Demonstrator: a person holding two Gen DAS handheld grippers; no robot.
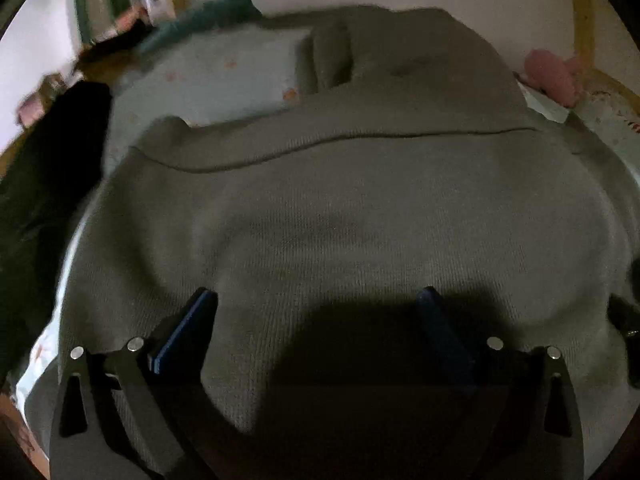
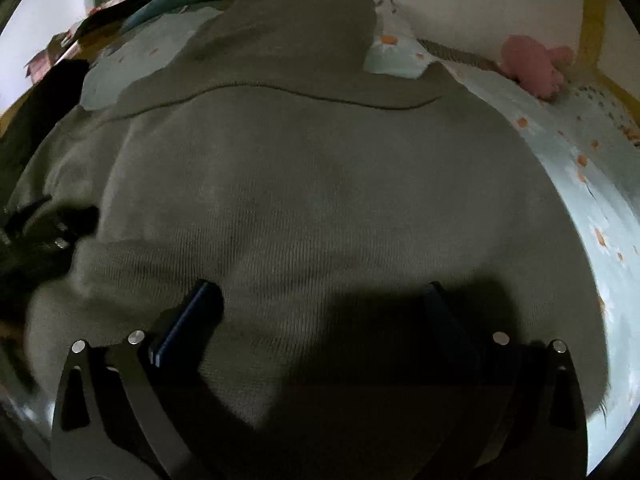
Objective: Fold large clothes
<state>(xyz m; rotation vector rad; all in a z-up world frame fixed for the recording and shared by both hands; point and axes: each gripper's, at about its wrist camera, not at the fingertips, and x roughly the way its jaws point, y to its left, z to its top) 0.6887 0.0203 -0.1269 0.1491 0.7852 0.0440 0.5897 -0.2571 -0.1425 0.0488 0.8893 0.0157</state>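
Note:
A large olive-grey knitted garment (image 1: 340,208) lies spread over a bed and fills most of both views (image 2: 320,200). A folded-over layer crosses its far part, with an edge line running left to right. My left gripper (image 1: 318,300) hovers just above the near part of the cloth, its blue-padded fingers wide apart and nothing between them. My right gripper (image 2: 320,294) stands open the same way over the cloth, casting a dark shadow below it. At the left edge of the right wrist view the left gripper's (image 2: 44,232) black frame shows.
The bed sheet (image 2: 580,168) is pale blue with small orange flowers. A pink soft toy (image 2: 536,64) lies at the far right by the wall. Dark clothing (image 1: 48,184) is heaped at the left, and a teal cloth (image 1: 208,12) lies at the far left.

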